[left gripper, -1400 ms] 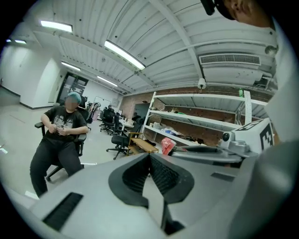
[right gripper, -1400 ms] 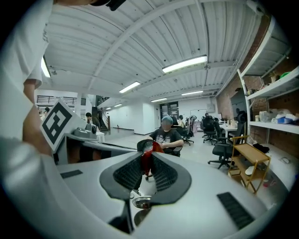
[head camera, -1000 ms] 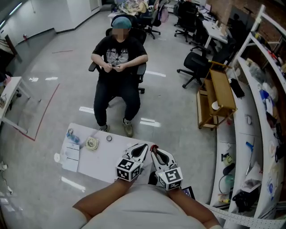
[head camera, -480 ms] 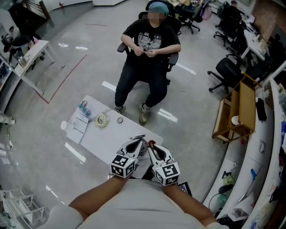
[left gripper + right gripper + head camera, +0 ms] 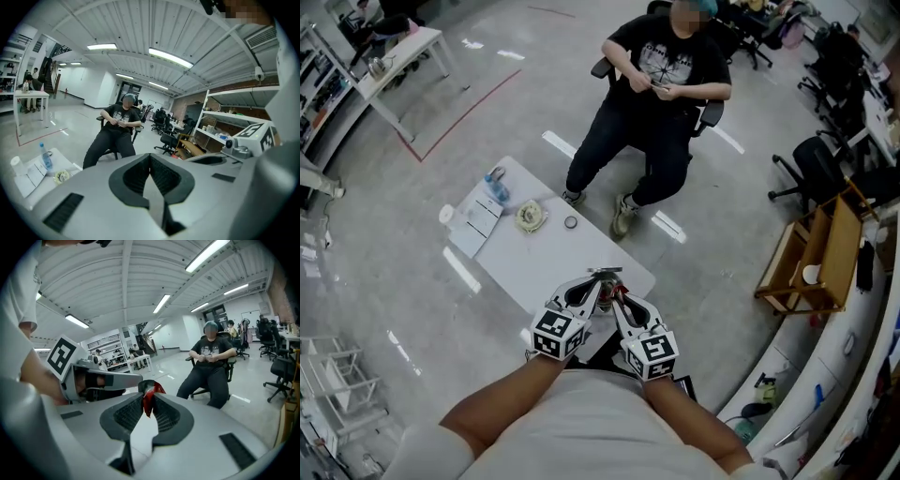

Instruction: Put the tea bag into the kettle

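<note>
Nothing here can be read from where I stand. The small red crumpled tea bag (image 5: 150, 391) shows only a pale streak, and the print on the sheet of white paper (image 5: 478, 217) on the white counter (image 5: 546, 267) is too small. The cubes carry black-and-white square markers. The right gripper (image 5: 148, 404) is nearly closed and pinches the tea bag at its tips, over the counter's 5 o'clock corner. The left gripper (image 5: 150, 160), jaws together and empty, sits at the right gripper's 9 o'clock. A clear blue-capped bottle (image 5: 496, 185) stands at the counter's 10 o'clock end.
</note>
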The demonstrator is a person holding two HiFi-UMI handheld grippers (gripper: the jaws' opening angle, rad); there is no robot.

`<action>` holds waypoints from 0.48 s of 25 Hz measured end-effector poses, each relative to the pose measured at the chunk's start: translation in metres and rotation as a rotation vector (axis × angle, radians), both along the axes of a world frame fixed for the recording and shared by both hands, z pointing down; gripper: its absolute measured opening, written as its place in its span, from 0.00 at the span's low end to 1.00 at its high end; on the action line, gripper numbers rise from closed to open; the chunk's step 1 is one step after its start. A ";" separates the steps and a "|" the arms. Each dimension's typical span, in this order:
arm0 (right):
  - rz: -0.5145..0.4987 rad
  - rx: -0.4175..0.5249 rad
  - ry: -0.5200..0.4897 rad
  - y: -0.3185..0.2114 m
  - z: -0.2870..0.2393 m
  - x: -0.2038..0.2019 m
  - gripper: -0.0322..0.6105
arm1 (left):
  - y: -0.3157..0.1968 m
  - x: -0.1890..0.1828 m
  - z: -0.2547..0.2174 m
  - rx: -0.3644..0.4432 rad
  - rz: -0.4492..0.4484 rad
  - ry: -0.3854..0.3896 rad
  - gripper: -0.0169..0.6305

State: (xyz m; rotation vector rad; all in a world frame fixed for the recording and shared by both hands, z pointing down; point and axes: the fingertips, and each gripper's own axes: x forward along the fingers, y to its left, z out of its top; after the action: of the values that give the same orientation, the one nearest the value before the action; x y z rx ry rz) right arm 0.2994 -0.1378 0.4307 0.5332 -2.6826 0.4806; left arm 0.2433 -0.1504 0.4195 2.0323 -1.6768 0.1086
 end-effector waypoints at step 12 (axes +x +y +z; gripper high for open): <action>0.021 -0.193 0.074 -0.003 0.068 -0.007 0.14 | 0.010 0.003 0.054 -0.105 0.042 0.037 0.04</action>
State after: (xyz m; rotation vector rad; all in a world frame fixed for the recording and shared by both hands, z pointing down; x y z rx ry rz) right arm 0.2926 -0.1410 0.4989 0.5133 -2.5280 0.7023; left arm 0.2463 -0.1405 0.4732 1.9805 -1.5731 0.1685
